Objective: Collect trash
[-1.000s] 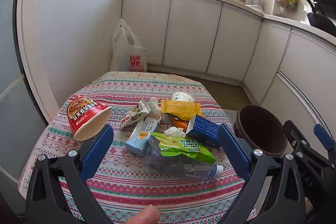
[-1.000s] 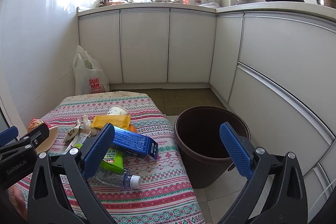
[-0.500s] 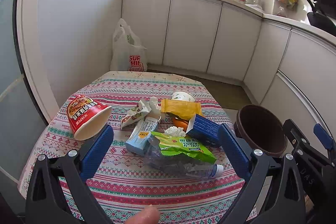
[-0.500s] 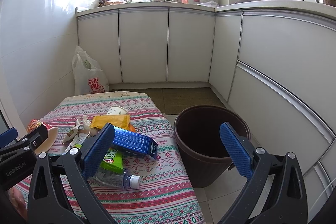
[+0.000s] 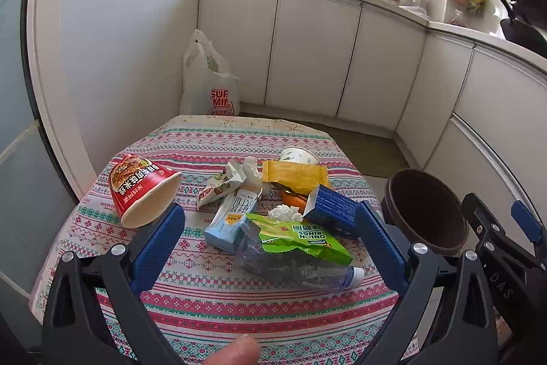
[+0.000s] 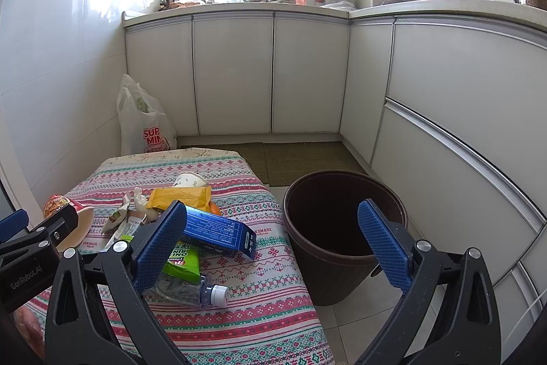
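Observation:
Trash lies piled on a small table with a patterned cloth [image 5: 205, 303]: a red noodle cup [image 5: 142, 190] on its side, a light blue carton [image 5: 232, 218], a green snack bag [image 5: 301, 236], a crushed clear bottle [image 5: 307, 272], a blue box [image 5: 331, 207], a yellow wrapper [image 5: 294, 175] and a paper cup [image 5: 297, 155]. A brown bin [image 6: 342, 235] stands on the floor right of the table. My left gripper [image 5: 270, 245] is open above the near table edge. My right gripper [image 6: 273, 245] is open, empty, between table and bin.
A white plastic shopping bag [image 5: 208, 81] stands on the floor behind the table against the wall. White cabinets [image 6: 236, 74] line the back and right. A floor mat [image 6: 301, 159] lies beyond the bin. The blue box also shows in the right wrist view [image 6: 218, 231].

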